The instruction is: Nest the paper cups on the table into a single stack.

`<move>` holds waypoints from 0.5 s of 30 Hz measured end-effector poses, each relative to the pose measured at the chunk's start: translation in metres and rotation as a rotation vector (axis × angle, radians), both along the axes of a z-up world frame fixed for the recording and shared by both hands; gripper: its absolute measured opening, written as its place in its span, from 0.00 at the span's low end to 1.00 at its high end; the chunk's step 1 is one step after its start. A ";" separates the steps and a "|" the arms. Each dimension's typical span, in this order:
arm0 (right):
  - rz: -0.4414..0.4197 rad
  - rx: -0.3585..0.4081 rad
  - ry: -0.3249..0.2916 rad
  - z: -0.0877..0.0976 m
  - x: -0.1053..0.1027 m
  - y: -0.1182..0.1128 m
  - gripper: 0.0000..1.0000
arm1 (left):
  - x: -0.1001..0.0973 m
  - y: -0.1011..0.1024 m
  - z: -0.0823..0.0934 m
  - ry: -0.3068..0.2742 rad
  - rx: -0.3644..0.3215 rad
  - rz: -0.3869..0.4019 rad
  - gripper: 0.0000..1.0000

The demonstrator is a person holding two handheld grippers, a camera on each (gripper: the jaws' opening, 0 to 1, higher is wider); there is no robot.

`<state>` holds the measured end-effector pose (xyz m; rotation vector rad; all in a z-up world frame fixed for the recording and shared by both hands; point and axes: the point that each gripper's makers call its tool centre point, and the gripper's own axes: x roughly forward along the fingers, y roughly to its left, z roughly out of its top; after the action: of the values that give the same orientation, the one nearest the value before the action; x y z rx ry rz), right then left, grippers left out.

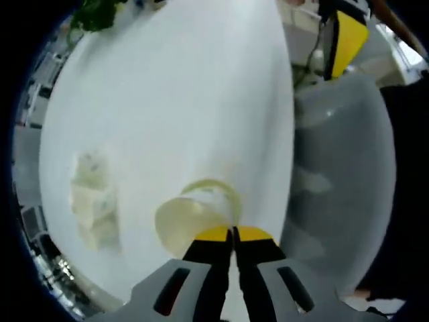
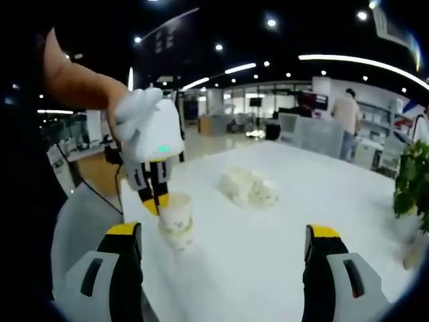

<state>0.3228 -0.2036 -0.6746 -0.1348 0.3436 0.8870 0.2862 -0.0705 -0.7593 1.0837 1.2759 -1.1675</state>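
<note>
The left gripper (image 1: 232, 233) has its jaws pressed together on the rim of a paper cup (image 1: 194, 216), pinching one thin wall of it between the yellow tips. In the right gripper view the same cup (image 2: 175, 213) hangs from those tips and sits in or just over another cup standing on the table (image 2: 268, 261), forming a short stack (image 2: 178, 231) near the table's edge. Whether the held cup is fully seated in the one below cannot be told.

The right gripper (image 2: 224, 241) has its jaws wide apart with nothing between them, and it hangs over bare table on the near side of the stack.

Farther out, a cluster of loose cups (image 2: 248, 186) lies on its side toward the middle of the table; in the left gripper view it appears as a pale blur (image 1: 94, 201).

The main risk seems to lie in the grip: a pinch on a single paper wall can crease the rim or let the cup tilt, so it may jam crookedly instead of nesting. Because the stack stands close to the edge, a sideways tug on release could tip it off. The lying cups may roll when approached.
</note>
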 end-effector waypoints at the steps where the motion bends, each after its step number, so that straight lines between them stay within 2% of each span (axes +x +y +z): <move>1: 0.000 0.000 0.000 0.000 0.000 0.000 1.00 | 0.001 0.000 -0.002 -0.001 0.000 0.000 0.00; 15: -0.006 0.002 0.007 -0.002 0.001 -0.001 1.00 | 0.000 0.001 -0.014 0.004 0.001 0.019 0.00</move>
<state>0.3234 -0.2042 -0.6766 -0.1286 0.3497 0.8818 0.2862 -0.0690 -0.7733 1.0682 1.2877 -1.1553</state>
